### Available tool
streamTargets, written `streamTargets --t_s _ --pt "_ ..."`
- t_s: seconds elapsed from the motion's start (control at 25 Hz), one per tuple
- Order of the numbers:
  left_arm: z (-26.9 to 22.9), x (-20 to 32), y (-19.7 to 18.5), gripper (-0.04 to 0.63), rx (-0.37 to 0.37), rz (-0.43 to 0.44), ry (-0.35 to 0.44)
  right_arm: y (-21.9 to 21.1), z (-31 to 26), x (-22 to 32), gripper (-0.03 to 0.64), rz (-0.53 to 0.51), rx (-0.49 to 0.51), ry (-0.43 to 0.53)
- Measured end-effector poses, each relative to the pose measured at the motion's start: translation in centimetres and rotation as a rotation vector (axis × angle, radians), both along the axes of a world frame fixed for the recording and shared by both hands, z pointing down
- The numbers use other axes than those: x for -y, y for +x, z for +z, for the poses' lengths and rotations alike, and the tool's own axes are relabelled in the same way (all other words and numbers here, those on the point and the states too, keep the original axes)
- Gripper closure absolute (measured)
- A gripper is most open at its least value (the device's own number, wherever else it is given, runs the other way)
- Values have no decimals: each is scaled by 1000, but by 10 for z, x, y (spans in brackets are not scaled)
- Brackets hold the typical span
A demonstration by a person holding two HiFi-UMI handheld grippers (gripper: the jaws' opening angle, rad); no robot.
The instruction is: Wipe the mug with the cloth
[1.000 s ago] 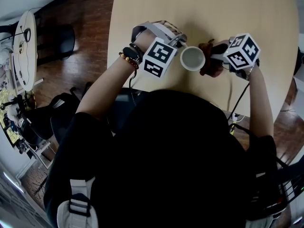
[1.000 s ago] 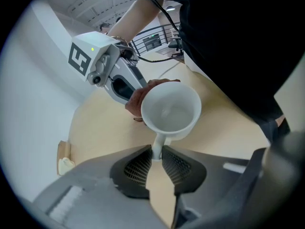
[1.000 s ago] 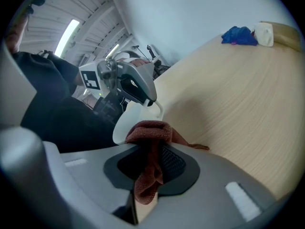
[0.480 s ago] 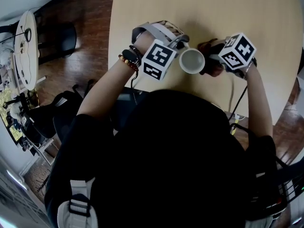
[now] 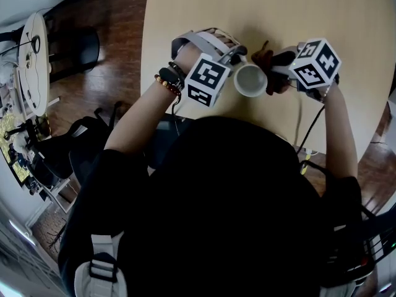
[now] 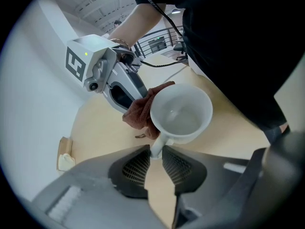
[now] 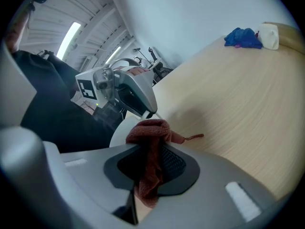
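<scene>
A white mug (image 5: 250,80) stands upright on the round wooden table (image 5: 204,11), close to the person's body. My left gripper (image 5: 238,57) is shut on the mug's handle (image 6: 156,149), and the handle sits between the pads in the left gripper view. My right gripper (image 5: 276,73) is shut on a rust-red cloth (image 5: 265,55). The cloth (image 6: 142,112) presses against the mug's (image 6: 181,113) outer wall on the side away from the handle. In the right gripper view the cloth (image 7: 150,149) hangs bunched between the jaws and hides most of the mug (image 7: 120,135).
A blue rag (image 7: 243,37) and a white block (image 7: 269,36) lie at the table's far edge. A small tan and white item (image 6: 66,157) sits on the table off to one side. Black chairs (image 5: 80,48) stand on the wooden floor left of the table. A cable (image 5: 307,129) trails from the right gripper.
The right gripper has carried the cloth along the mug's side, from its right flank round toward the far side. The mug and the left gripper have barely shifted.
</scene>
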State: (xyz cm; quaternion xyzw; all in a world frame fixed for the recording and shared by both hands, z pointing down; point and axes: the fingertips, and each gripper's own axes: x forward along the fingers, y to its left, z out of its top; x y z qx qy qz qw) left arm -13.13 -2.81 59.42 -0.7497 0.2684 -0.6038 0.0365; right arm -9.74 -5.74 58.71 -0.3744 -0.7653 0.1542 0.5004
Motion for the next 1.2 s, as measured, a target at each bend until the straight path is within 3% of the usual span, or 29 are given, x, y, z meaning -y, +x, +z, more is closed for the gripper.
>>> streamTargets --t_s 0.28,0.52,0.8,0.92,1.2 --pt "-1 5 -1 514 -1 -31 7 1 33 -5 552 15 -52 56" --pt "-1 8 -1 512 -16 -81 33 5 41 -6 552 54 -36 94" --pt "2 10 2 512 -9 -63 29 -8 -4 -2 552 93 61 -40" --pt "1 8 1 512 -17 -62 31 -15 -23 -7 552 62 92 -47" --pt "2 11 4 513 -23 -69 42 -19 -11 -17 552 -1 50 -76"
